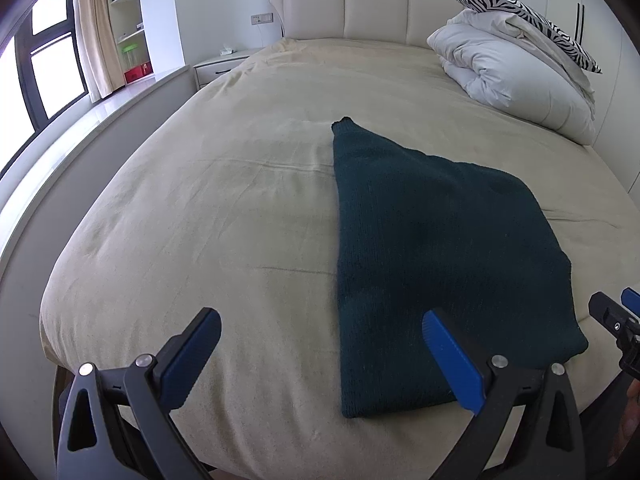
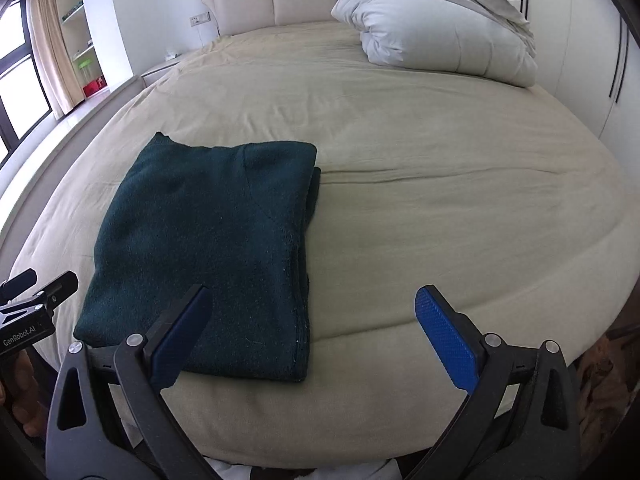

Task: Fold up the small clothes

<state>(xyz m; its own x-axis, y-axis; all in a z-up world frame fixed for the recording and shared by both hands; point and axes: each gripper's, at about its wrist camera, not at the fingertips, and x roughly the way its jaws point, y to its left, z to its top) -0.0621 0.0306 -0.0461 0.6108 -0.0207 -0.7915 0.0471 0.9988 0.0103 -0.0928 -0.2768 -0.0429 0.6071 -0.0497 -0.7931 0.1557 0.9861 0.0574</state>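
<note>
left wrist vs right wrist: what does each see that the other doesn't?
Left wrist only: the nightstand top with a small white item on it, and the dark green garment's straight left edge. Right wrist only: the garment's stacked layers along its right edge, and the "GenRobot.AI" label on the left gripper body. Both: the folded garment lying on the beige bed, the white duvet under a zebra-print pillow, and both the left gripper and the right gripper open, holding nothing.

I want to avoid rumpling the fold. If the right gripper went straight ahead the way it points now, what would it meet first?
Probably bare bedsheet. The open right gripper is centred just right of the folded green sweater, though its left finger overlaps the sweater's near edge and might brush it. Depth is unclear.
</note>
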